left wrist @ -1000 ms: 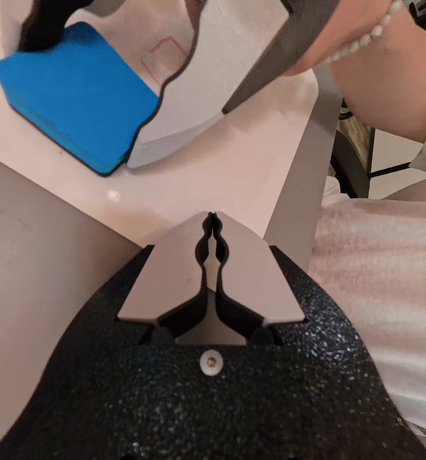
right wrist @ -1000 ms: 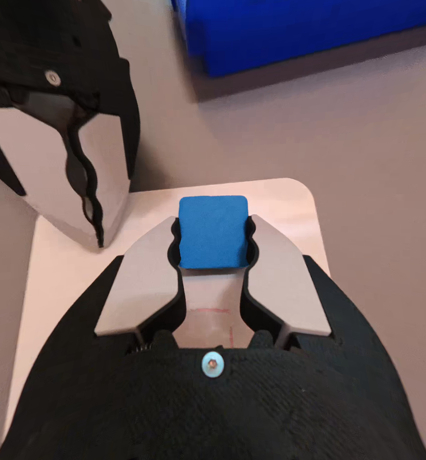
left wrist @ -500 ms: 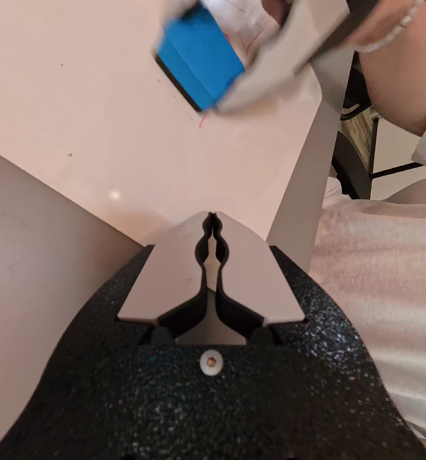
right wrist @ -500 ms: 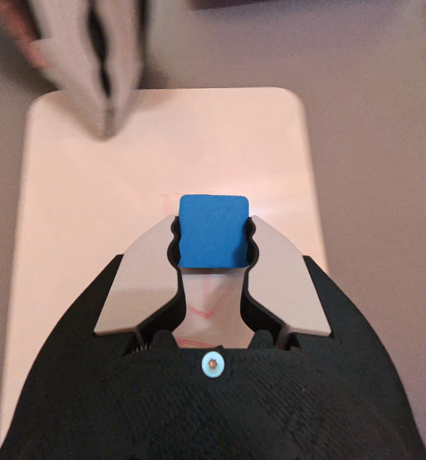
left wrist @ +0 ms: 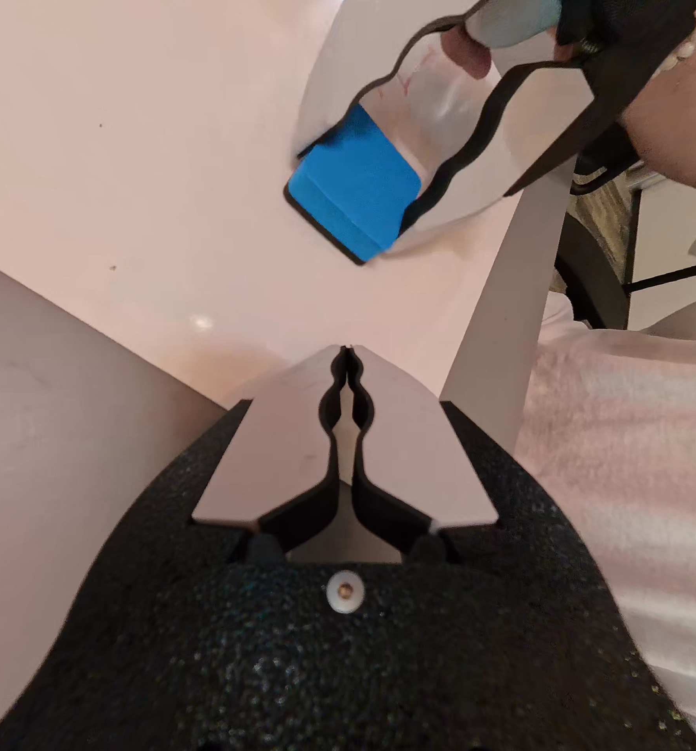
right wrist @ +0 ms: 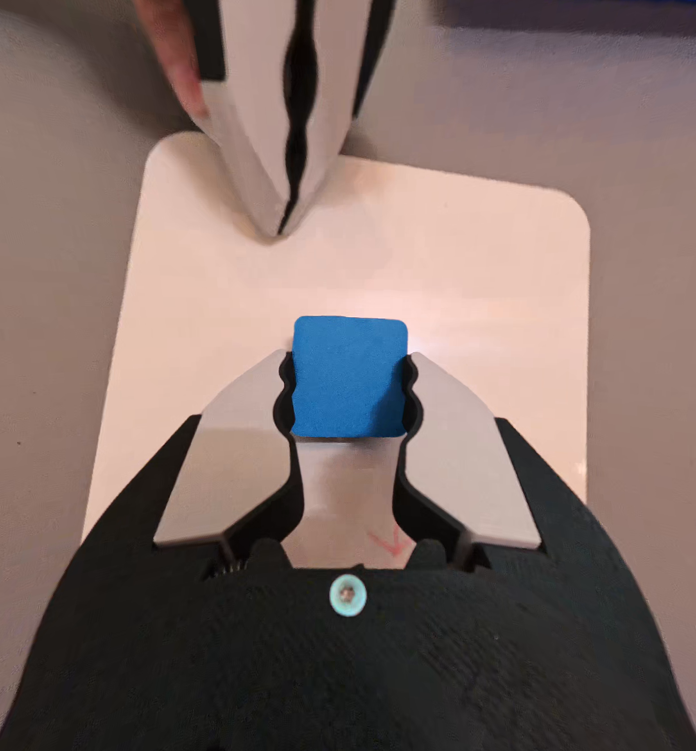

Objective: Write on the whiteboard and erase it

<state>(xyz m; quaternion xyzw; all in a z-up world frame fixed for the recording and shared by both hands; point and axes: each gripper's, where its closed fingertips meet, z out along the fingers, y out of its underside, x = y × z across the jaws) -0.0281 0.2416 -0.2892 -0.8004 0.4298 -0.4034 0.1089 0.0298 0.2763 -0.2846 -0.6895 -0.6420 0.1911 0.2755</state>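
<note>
A small white whiteboard (right wrist: 480, 292) with rounded corners lies flat on the table; it also shows in the left wrist view (left wrist: 143, 170). My right gripper (right wrist: 348, 357) is shut on a blue eraser (right wrist: 348, 378) and holds it down on the board's middle. The eraser (left wrist: 358, 187) shows in the left wrist view too, held by the right gripper (left wrist: 358, 195). A faint red mark (right wrist: 391, 544) shows on the board behind the eraser, between the fingers. My left gripper (left wrist: 345, 349) is shut and empty, its tips resting on the board's far edge (right wrist: 277, 231).
The table (right wrist: 45, 284) is a plain grey-brown surface all around the board. A dark blue object (right wrist: 582, 12) lies at the far top right edge of the right wrist view. A person's forearm with a bead bracelet (left wrist: 687, 89) and pale clothing (left wrist: 622, 467) are at the right.
The right gripper has swept the eraser back and forth over the board, and most of the red lines have gone. The left gripper has stayed shut on the board's edge.
</note>
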